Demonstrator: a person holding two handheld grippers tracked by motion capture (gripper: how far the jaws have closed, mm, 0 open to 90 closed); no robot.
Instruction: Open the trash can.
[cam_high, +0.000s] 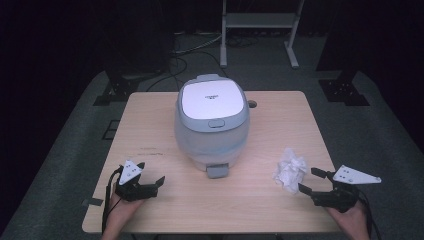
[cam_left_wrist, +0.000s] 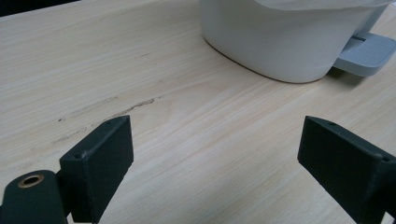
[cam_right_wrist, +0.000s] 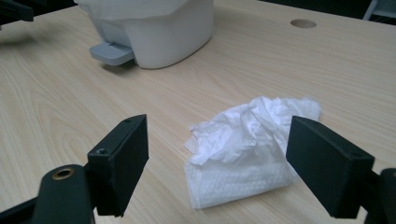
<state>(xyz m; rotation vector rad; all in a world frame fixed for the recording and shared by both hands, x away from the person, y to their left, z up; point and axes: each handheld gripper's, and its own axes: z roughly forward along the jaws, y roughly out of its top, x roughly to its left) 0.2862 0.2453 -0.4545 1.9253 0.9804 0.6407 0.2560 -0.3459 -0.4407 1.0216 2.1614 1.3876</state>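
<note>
Crumpled paper towel (cam_high: 290, 168) lies lower right of high view, near pedal bin (cam_high: 212, 122) at centre. Right gripper (cam_high: 314, 181) open wide, empty, just short of towel; left gripper (cam_high: 151, 172) open, empty, lower left. Likely step: approach. Next: advance, straddle towel, close.

Bare table (cam_high: 165, 210) lies ahead of my left gripper (cam_high: 150, 184), up to the white bin (cam_high: 212, 125) and its grey pedal (cam_high: 218, 171) blocking mid-table. My right gripper (cam_high: 314, 181) has the crumpled tissue (cam_high: 290, 169) just ahead, seemingly untouched; wood beyond stays free.
</note>
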